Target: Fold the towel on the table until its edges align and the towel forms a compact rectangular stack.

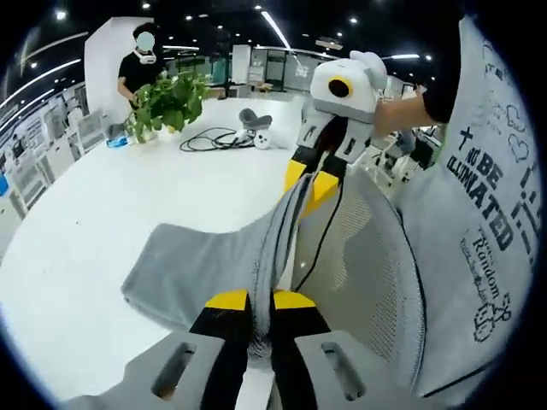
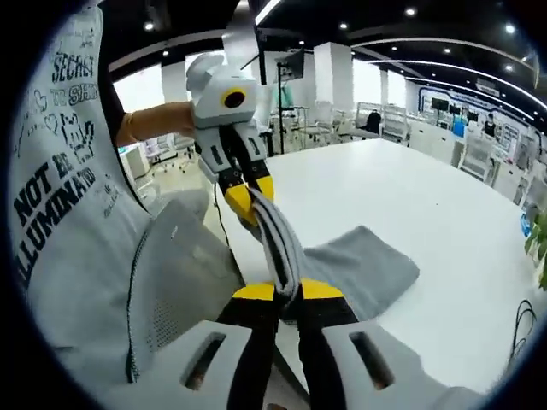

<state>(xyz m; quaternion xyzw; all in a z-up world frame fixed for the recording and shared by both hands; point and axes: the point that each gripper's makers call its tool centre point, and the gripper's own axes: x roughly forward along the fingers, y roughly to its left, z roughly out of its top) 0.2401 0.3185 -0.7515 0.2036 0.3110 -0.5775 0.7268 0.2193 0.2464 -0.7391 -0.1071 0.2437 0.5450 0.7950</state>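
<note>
left gripper (image 1: 261,301): at 6 o'clock in the left gripper view, yellow-tipped jaws clenched on the towel edge, pointing toward the 12 o'clock side
right gripper (image 2: 288,290): at 6 o'clock in the right gripper view, jaws clenched on the same raised towel edge
left gripper seen from the right gripper view (image 2: 249,198): near 11 o'clock, tips down, a hand behind it gripping the white body
right gripper seen from the left gripper view (image 1: 309,182): near 1 o'clock, tips down onto the towel edge
towel (image 1: 201,265): grey, one edge lifted and stretched taut between both grippers, the rest sagging to lie on the worktop toward 9 o'clock; in the right gripper view the lying part (image 2: 369,260) is at 3 o'clock
worktop (image 1: 102,213): white, large, towel close to its near edge
person (image 1: 487,196): white printed shirt, at 3 o'clock, just beside the grippers
mesh chair back (image 1: 363,248): light grey, between the person and the worktop edge, touching the hanging towel or not, cannot tell
plant (image 1: 169,101): green, far side of worktop, 11 o'clock
black cable (image 1: 209,138): coiled, near the plant, well apart from the towel
second person (image 1: 141,68): behind the plant, dark top
</note>
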